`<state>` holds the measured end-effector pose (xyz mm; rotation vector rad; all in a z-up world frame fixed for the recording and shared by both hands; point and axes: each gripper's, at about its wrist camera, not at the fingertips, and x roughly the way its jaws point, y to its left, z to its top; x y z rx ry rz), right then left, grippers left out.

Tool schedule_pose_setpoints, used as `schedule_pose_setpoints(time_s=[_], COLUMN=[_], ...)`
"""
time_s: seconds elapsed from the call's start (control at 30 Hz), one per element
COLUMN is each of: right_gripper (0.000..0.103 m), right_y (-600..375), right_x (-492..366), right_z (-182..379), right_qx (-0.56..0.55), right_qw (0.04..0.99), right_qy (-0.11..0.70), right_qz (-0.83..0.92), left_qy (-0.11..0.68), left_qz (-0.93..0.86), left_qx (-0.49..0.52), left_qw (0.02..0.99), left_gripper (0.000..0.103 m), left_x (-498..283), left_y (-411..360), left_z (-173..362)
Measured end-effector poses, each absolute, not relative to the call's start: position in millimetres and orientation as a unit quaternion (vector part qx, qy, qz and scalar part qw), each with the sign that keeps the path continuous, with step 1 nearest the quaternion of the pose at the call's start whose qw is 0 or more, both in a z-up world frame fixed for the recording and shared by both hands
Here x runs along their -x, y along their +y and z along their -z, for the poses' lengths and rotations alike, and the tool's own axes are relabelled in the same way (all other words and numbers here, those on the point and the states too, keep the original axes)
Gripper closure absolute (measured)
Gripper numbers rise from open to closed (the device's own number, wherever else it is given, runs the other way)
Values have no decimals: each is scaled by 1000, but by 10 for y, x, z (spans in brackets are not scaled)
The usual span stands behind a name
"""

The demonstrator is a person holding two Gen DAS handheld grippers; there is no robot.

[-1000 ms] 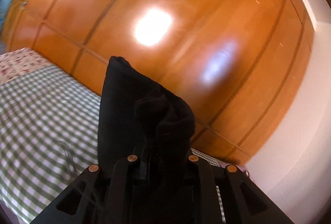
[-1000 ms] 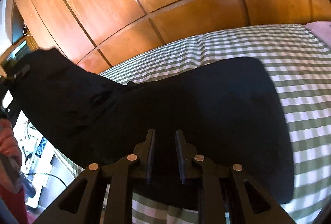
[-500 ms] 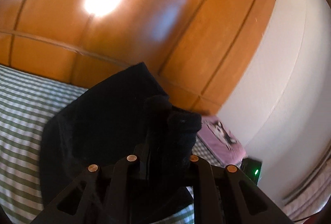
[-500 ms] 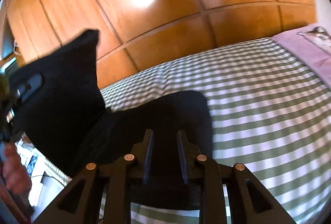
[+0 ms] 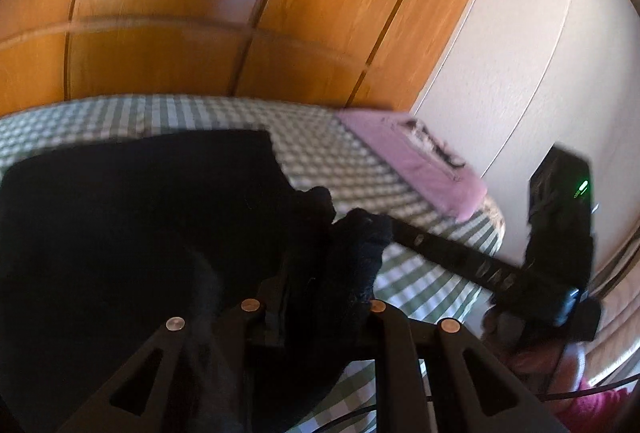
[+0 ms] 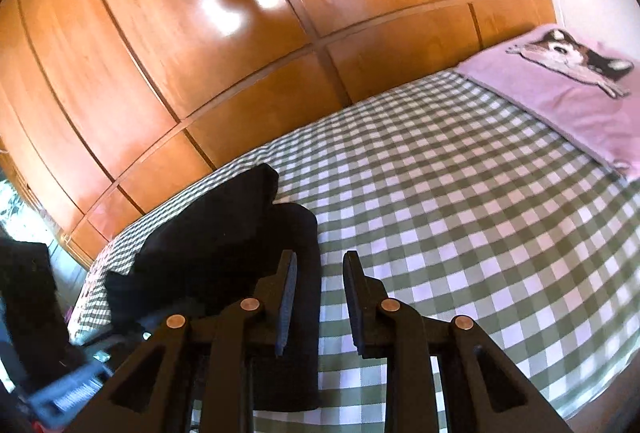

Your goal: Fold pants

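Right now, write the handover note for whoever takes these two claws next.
Left claw: shut on a bunched wad of the black pants, low over the bed.
Right claw: open, nothing between its fingers, at the right edge of the pants.
Pants: lying doubled over in layers on the green checked bedspread, away from the pink pillow.
Done: one fold appears laid down.
Left: release the left corner, smooth the layers, probably fold once more.

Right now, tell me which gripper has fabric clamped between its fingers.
The left gripper: black pants bunch between its fingers. The right gripper is open, nothing between its fingers.
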<state>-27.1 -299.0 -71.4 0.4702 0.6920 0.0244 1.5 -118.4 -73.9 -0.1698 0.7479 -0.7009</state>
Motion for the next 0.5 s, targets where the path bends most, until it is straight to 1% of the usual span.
schedule_pose_setpoints(time_s=[0.03, 0.07, 0.13, 0.2, 0.23, 0.27, 0.3, 0.33, 0.37, 0.5], right_gripper=[79, 79, 79, 79, 79, 75, 69, 58, 50, 50], right_y=[-2984, -2975, -2940, -2893, -2875, -2855, -2838, -2822, -2807, -2714], right_x=[275, 268, 248, 241, 245, 243, 247, 249, 247, 164], right_z=[730, 750, 791, 803, 798, 782, 752, 723, 699, 693], right_qx=[-230, -231, -234, -238, -238, -239, -242, -243, -242, -234], right_qw=[912, 911, 908, 906, 907, 908, 909, 911, 912, 912], right_qy=[338, 341, 347, 348, 347, 343, 336, 330, 327, 328], right_qz=[-12, -13, -16, -25, -29, -34, -44, -49, -53, -72], left_qy=[367, 375, 382, 368, 362, 355, 345, 334, 324, 300], left_qz=[338, 347, 365, 392, 407, 424, 437, 439, 435, 390], left_qx=[77, 74, 67, 74, 81, 91, 96, 98, 102, 159], left_qw=[863, 856, 846, 840, 835, 828, 825, 828, 834, 856], left_gripper=[79, 75, 56, 48, 48, 48, 48, 48, 48, 48], left_x=[-20, -79, -69, -10, 12, 36, 74, 100, 113, 123], left_y=[-1216, -1214, -1296, -1275, -1254, -1219, -1138, -1059, -956, -350], left_z=[819, 900, 904, 870, 840, 803, 754, 701, 652, 525])
